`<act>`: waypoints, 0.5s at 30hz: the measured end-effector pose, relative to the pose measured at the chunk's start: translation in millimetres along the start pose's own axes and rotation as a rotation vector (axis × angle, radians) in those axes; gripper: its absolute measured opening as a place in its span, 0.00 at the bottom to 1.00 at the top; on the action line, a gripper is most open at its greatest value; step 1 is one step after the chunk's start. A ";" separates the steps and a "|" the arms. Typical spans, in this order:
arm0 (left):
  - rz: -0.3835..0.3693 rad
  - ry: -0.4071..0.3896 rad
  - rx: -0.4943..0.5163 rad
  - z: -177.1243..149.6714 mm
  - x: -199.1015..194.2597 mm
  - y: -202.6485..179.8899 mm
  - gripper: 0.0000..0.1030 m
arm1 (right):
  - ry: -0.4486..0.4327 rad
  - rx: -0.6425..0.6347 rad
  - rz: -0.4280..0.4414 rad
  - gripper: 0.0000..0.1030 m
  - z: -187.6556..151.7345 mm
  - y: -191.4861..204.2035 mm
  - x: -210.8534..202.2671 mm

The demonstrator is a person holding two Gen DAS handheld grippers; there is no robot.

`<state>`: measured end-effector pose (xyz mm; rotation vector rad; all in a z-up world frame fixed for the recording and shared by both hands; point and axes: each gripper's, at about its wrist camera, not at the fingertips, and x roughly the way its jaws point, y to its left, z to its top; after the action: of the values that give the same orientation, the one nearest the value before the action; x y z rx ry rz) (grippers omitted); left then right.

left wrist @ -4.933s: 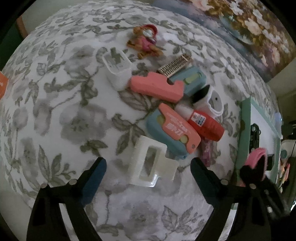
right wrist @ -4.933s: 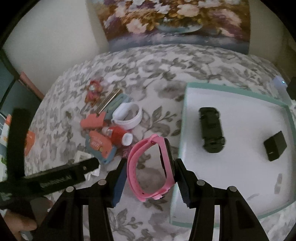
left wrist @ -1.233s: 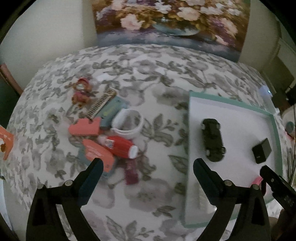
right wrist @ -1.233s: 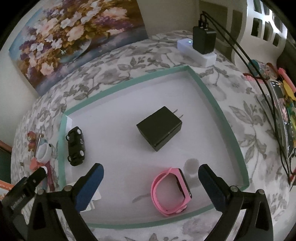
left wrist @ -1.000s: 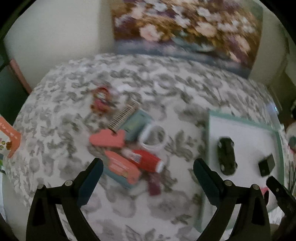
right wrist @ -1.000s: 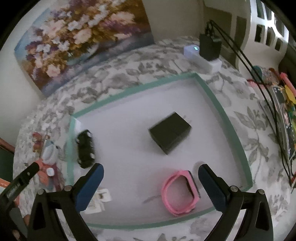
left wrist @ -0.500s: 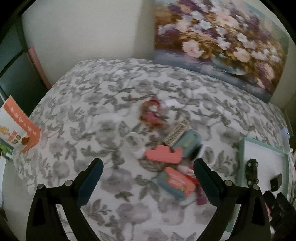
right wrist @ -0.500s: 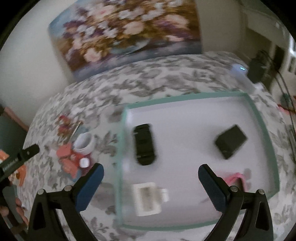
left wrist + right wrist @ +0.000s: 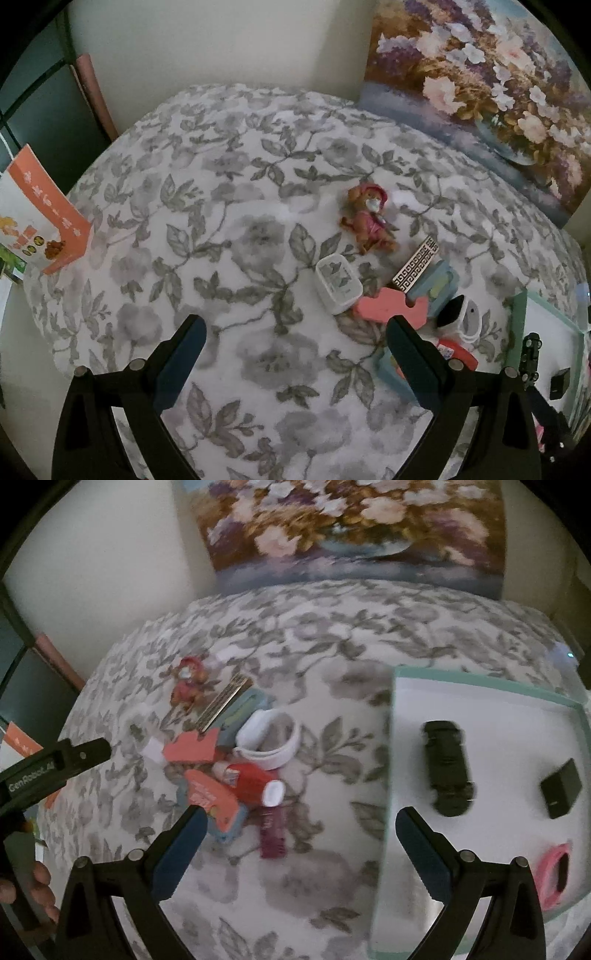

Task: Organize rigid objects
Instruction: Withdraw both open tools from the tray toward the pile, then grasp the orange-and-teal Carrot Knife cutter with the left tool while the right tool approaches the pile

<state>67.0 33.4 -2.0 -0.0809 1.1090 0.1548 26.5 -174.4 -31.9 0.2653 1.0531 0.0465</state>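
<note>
A pile of small objects lies on the floral cloth: a toy figure (image 9: 369, 219), a white box (image 9: 338, 284), a patterned bar (image 9: 415, 265), a pink block (image 9: 391, 308), a white band (image 9: 267, 740), a red tube (image 9: 251, 781) and a maroon stick (image 9: 272, 830). The teal-rimmed white tray (image 9: 491, 688) holds a black toy car (image 9: 447, 766), a black charger (image 9: 561, 788) and a pink watch (image 9: 556, 875). My left gripper (image 9: 295, 349) hangs open above the cloth, left of the pile. My right gripper (image 9: 299, 838) is open between pile and tray, empty.
A flower painting (image 9: 354, 524) leans on the wall behind the table. An orange leaflet (image 9: 48, 218) sits past the table's left edge. A power strip with a lit dot (image 9: 569, 655) lies behind the tray. A hand (image 9: 35, 886) holds the left gripper.
Both grippers swung left, away from the tray toward the pile. Earlier the right gripper let go of the pink watch in the tray, and a white frame-shaped piece also landed there.
</note>
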 end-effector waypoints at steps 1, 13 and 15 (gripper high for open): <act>-0.008 0.006 0.004 -0.1 3.9 -0.6 0.95 | 0.008 -0.001 0.003 1.00 0.0 3.1 4.7; -0.073 0.108 0.004 -8.1 46.8 -12.8 0.95 | 0.043 0.038 0.006 1.00 8.6 0.6 31.0; -0.095 0.111 0.011 -9.0 49.2 -15.8 0.95 | 0.033 0.060 0.008 1.00 13.4 -4.7 29.4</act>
<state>83.2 20.7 -50.3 -0.1332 1.2144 0.0596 52.2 -176.7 -51.8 0.3243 1.0879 0.0270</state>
